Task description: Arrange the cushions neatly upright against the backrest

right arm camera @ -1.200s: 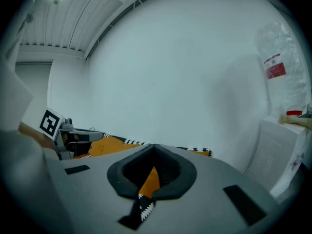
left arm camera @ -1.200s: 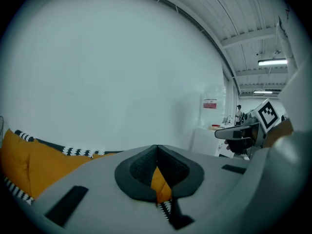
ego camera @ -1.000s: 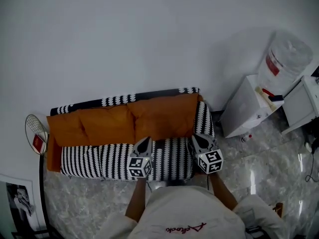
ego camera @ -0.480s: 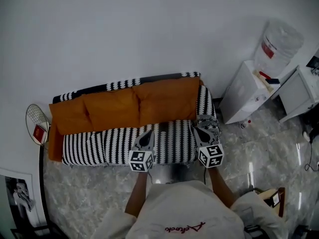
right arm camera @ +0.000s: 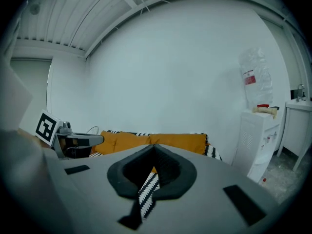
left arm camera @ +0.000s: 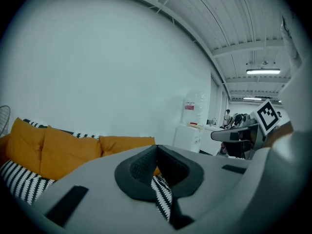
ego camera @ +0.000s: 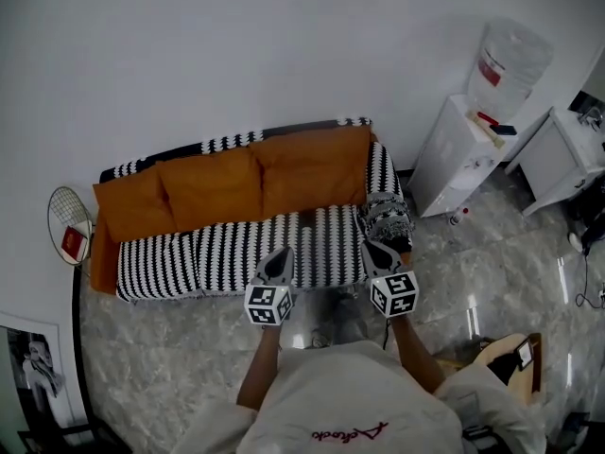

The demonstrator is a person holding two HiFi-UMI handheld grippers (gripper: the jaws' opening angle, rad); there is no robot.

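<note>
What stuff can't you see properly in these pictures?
- Water bottle label: head view, too small to read.
- Fan: left gripper view, cut off by the left edge.
- Sofa seat: left gripper view, mostly behind the left gripper body.

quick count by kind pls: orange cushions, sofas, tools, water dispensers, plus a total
orange cushions: 3
sofa: 1
tools: 2 (left tool, right tool)
water dispenser: 1
total: 7
</note>
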